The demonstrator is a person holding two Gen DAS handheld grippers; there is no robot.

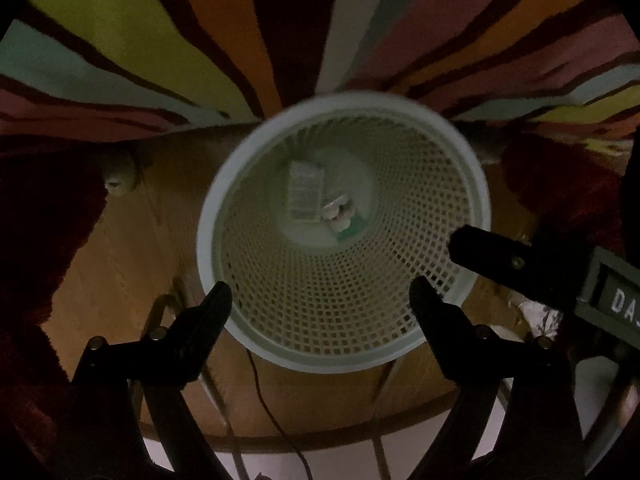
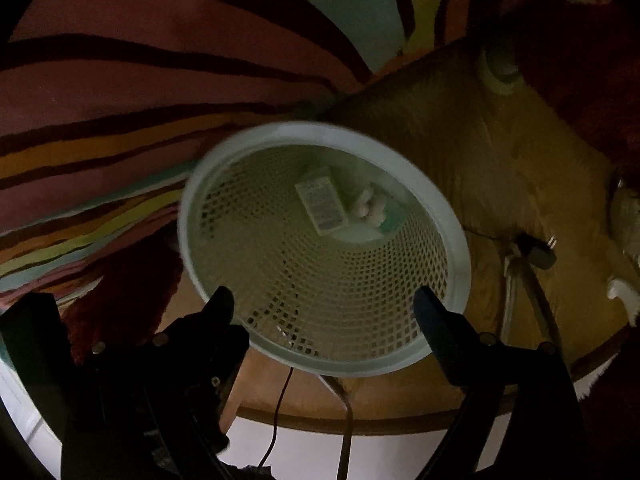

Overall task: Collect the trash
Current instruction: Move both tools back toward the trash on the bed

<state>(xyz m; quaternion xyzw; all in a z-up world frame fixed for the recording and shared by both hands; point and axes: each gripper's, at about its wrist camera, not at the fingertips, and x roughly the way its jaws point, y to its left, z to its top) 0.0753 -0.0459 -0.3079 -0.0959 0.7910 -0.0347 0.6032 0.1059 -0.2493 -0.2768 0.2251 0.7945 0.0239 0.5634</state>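
Both grippers hang over a pale mesh wastebasket [image 1: 344,232] on the wooden floor [image 1: 132,232] beside a striped rug [image 1: 168,40]; the left gripper [image 1: 320,300] and the right gripper [image 2: 324,304] each have their jaws spread wide with nothing between them. At the basket's bottom lie a flat printed box [image 2: 322,204] and some crumpled wrappers [image 2: 370,208]

Left claw [image 1: 320,300], right claw [image 2: 323,305]: black tapered fingers, brass-coloured screws; grey plate lettered "DA" on right claw.
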